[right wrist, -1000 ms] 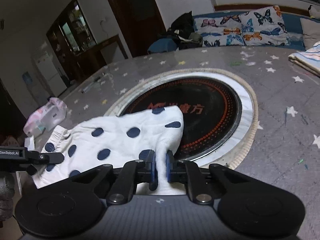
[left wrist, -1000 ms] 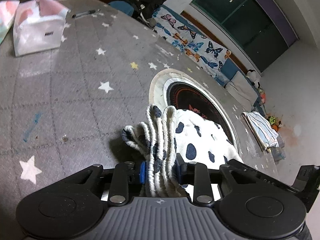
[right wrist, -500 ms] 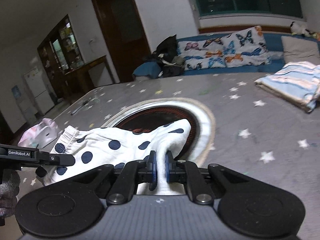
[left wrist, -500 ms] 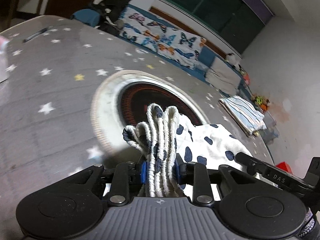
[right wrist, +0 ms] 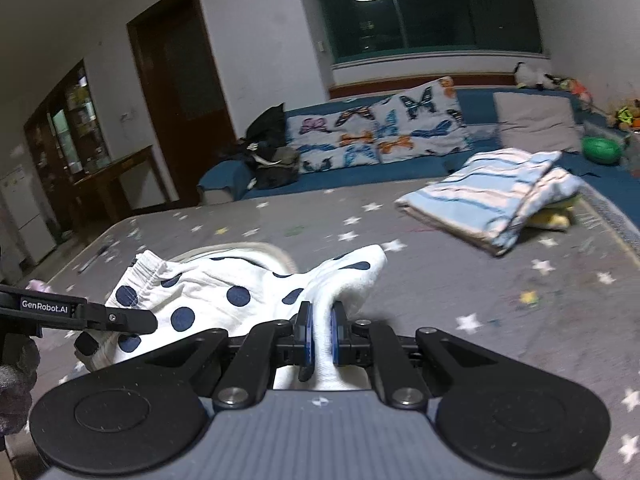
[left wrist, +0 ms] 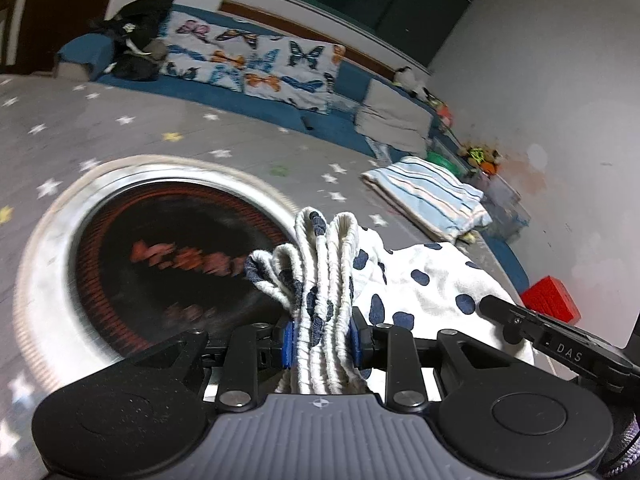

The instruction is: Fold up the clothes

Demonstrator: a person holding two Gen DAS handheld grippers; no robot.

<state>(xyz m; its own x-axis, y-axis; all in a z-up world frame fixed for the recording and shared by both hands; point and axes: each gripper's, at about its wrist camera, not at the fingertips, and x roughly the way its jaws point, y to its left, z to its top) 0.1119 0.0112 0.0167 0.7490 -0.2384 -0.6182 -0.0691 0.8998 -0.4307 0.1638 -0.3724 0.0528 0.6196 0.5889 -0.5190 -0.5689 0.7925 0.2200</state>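
Left gripper [left wrist: 320, 338] clamped on the bunched elastic waistband [left wrist: 326, 264] of the white navy-dotted shorts [right wrist: 224, 292]. Right gripper [right wrist: 320, 330] pinched narrow on a leg hem – shorts stretched between the two, lifted over the grey star-print table cover [right wrist: 460, 272], near the round black hotplate [left wrist: 160, 248]. Folded striped cloth [right wrist: 496, 196] far right.

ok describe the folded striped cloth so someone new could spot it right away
Start at the grey star-print table and look to its far side, near the blue sofa. The folded striped cloth lies flat there. Pale blue and white stripes set it apart from the polka-dot garment.
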